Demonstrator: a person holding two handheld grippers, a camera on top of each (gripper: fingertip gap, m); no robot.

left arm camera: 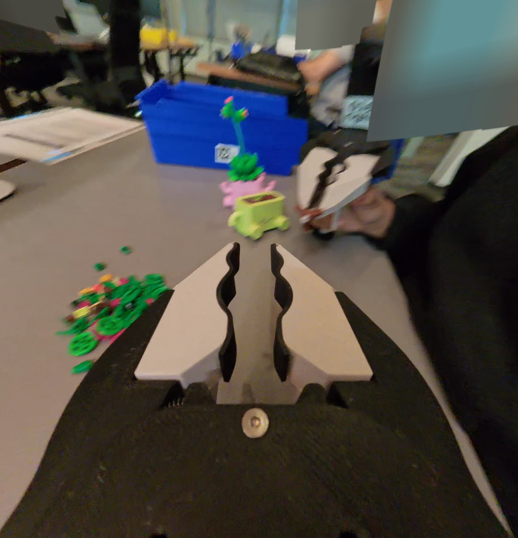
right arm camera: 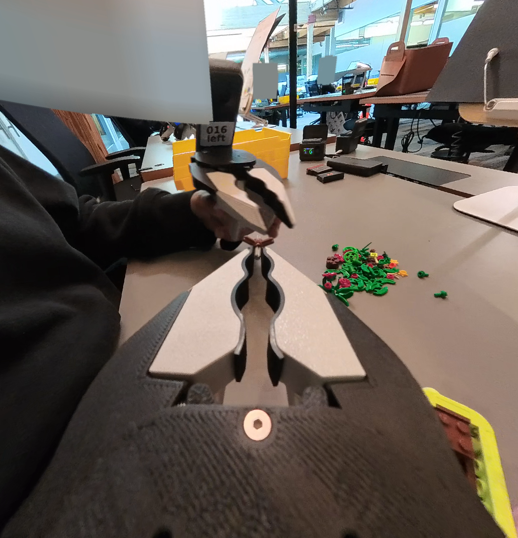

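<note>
My left gripper point(left arm camera: 255, 247) is open and empty, held above the grey table point(left arm camera: 135, 209). Just ahead of it stands a lime-green brick pot point(left arm camera: 259, 215), with a pink pot holding a green brick plant point(left arm camera: 243, 171) behind. A pile of small green, pink and orange brick pieces point(left arm camera: 112, 308) lies to its left. My right gripper point(right arm camera: 257, 252) is shut on a small dark-red and brown leaf piece point(right arm camera: 257, 241). It also shows in the left wrist view point(left arm camera: 307, 217), right of the lime pot. The left gripper point(right arm camera: 276, 227) hangs just beyond that piece. The pile point(right arm camera: 362, 270) lies to the right.
A blue bin point(left arm camera: 193, 134) stands behind the pots, white papers point(left arm camera: 57, 134) at far left. A yellow bin point(right arm camera: 252, 151), black devices point(right arm camera: 356, 167) and a white base plate point(right arm camera: 496, 206) sit farther back. The lime pot point(right arm camera: 493, 465) is under my right gripper's right side. A dark sleeve point(right arm camera: 48, 247) is close.
</note>
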